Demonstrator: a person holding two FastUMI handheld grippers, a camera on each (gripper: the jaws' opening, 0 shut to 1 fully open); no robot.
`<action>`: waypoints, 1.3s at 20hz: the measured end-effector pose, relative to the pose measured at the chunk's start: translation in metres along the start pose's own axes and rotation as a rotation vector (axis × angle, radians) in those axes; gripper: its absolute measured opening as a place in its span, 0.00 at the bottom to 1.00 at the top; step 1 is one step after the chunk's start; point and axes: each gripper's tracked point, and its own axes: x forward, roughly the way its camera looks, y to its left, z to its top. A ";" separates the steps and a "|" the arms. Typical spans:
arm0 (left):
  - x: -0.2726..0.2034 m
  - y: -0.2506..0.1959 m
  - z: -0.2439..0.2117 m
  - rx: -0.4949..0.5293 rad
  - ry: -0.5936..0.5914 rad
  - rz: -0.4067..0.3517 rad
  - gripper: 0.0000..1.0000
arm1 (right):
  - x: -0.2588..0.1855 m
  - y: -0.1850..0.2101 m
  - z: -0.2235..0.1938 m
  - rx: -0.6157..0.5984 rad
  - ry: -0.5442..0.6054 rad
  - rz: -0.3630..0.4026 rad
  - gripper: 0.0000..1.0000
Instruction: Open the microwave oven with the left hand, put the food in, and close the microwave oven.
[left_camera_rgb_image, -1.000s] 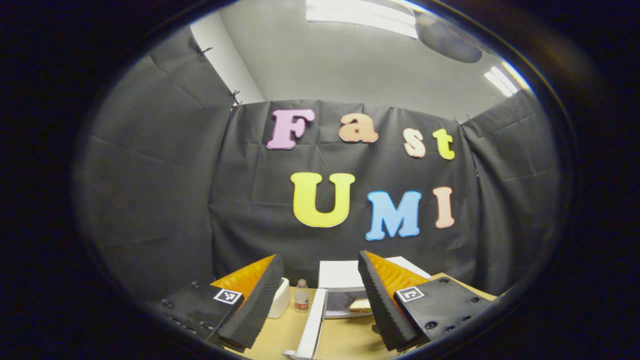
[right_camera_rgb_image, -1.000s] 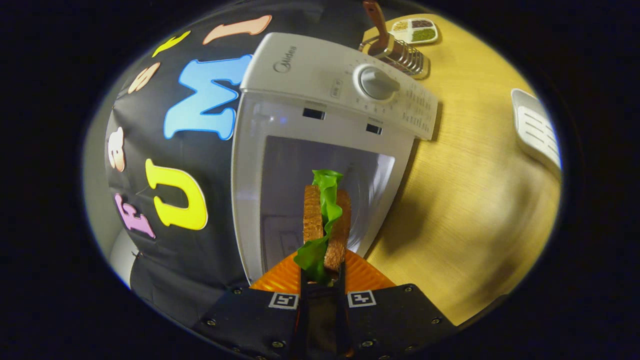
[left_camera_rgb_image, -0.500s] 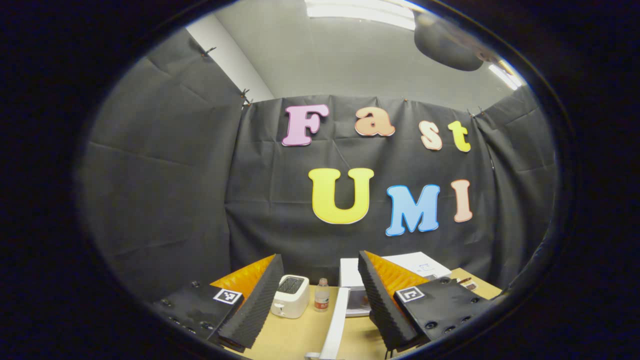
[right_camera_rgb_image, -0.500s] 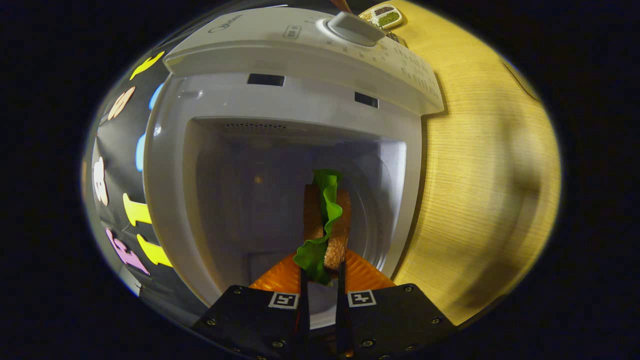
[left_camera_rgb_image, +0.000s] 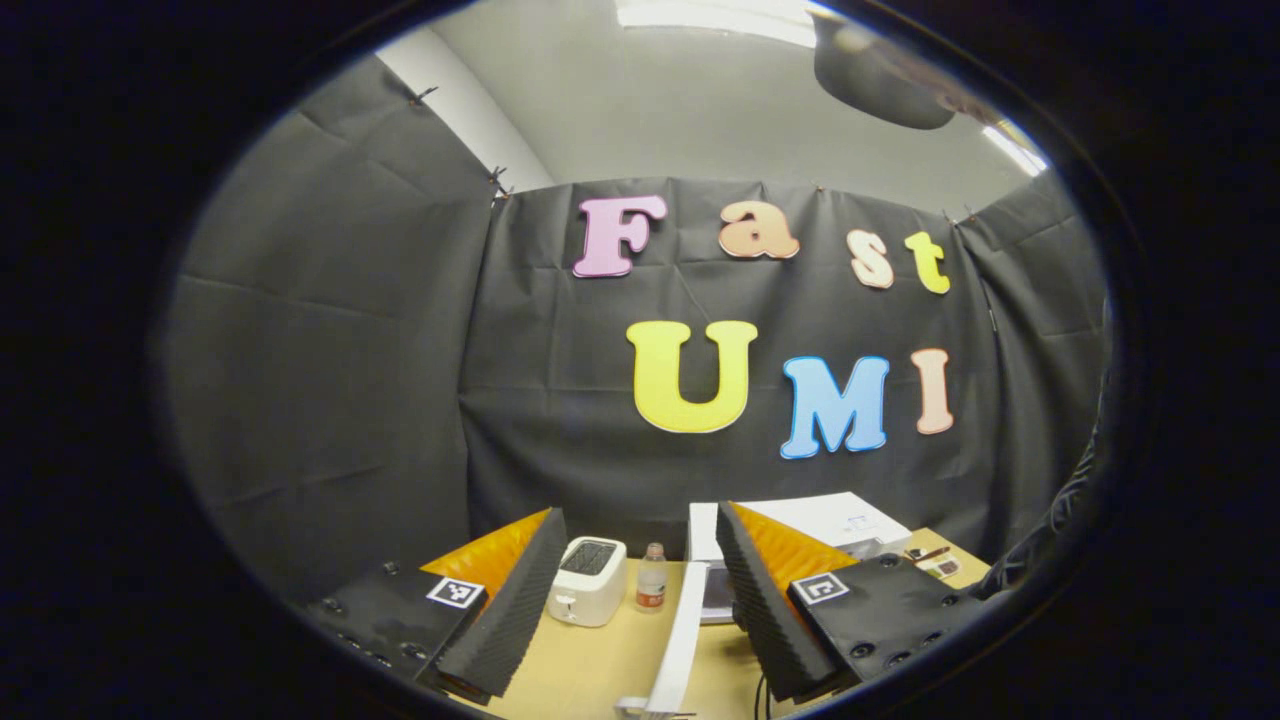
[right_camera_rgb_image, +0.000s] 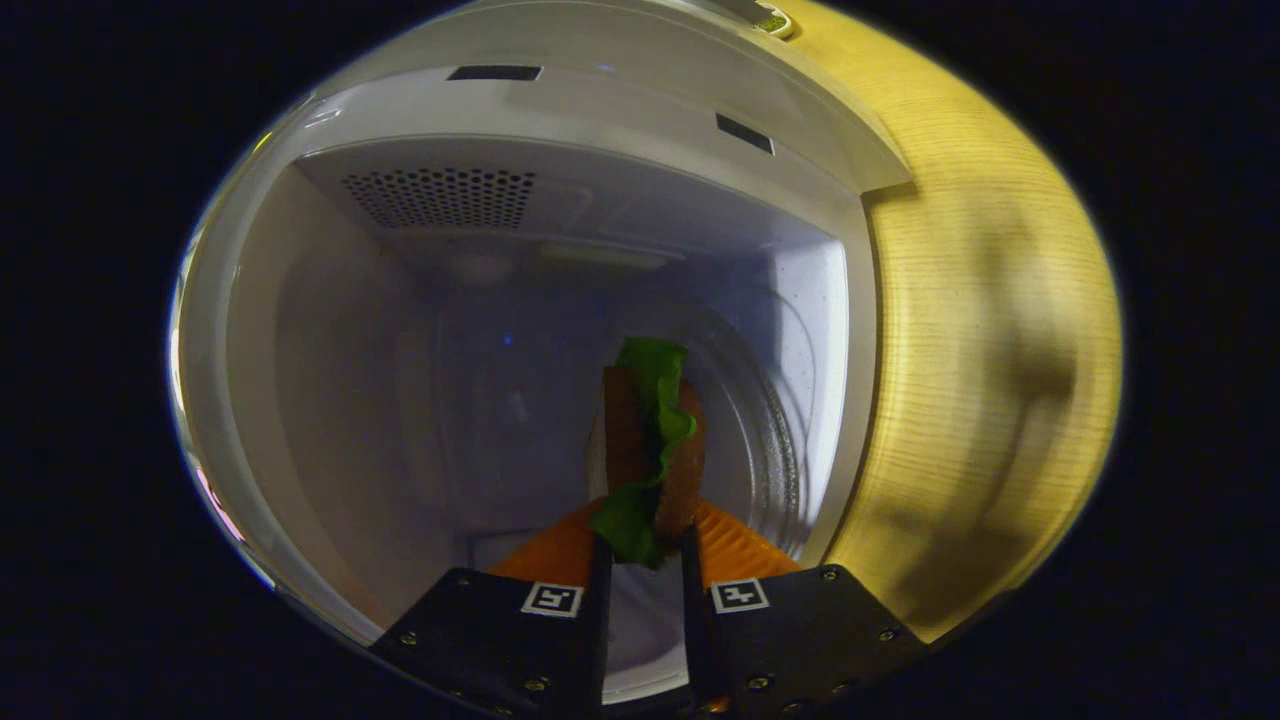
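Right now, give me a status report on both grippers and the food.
Right gripper shut on sandwich, at the open microwave cavity. Left gripper open, holding nothing, near the open door. Nothing seen blocking the cavity.

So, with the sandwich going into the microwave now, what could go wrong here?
The sandwich is pinched on edge by the right gripper; once released it may tip over or shed its lettuce. The right gripper could also brush the microwave at its opening. The open door stands near the left gripper, which might knock it.
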 end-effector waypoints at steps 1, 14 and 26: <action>-0.001 -0.002 0.002 -0.007 -0.007 -0.007 0.94 | -0.004 -0.005 0.000 -0.025 0.017 -0.005 0.45; 0.006 -0.060 -0.015 -0.003 -0.024 -0.149 0.96 | -0.164 -0.014 0.069 -0.776 0.051 -0.062 0.97; 0.012 -0.104 -0.044 0.011 0.018 -0.267 0.93 | -0.451 0.155 0.162 -1.428 -0.471 0.282 0.97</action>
